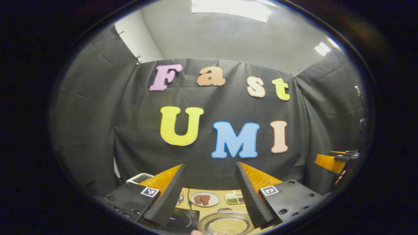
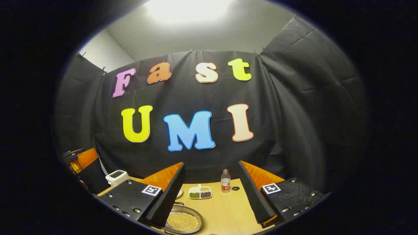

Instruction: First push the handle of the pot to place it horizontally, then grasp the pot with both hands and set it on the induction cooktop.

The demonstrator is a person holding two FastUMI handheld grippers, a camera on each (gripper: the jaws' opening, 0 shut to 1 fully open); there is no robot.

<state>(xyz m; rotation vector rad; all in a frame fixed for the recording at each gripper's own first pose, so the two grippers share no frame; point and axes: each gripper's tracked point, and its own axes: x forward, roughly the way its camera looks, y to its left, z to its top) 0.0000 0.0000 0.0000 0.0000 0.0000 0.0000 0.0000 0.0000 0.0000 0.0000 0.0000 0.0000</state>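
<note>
So it's a booth with black cloth walls and a light wooden table point(image 2: 225, 209) down at the bottom of both views.

The pot point(image 1: 226, 224) sits on that table, low in the left gripper view, a shallow metal thing full of small yellowish grains. You can see it in the right gripper view too point(image 2: 183, 222), tucked partly behind that gripper's near finger. Its handle is too hard to make out, so I can't say which way it points.

Just left of the pot is the black induction cooktop point(image 1: 183, 219), touching or nearly touching it, can't tell which. Behind the pot there's a round plate point(image 1: 204, 199) with something reddish brown on it, and beside that a small divided dish point(image 2: 200, 192) with green and dark stuff. Further back from the pot stands a water bottle point(image 2: 225, 181). A white scale point(image 2: 117, 176) sits off past the cooktop side.

Left gripper point(image 1: 209, 192) is up above the pot, released, fingers wide apart, holding nothing. Right gripper point(image 2: 212, 192) same deal, spread wide with nothing in it.
</note>
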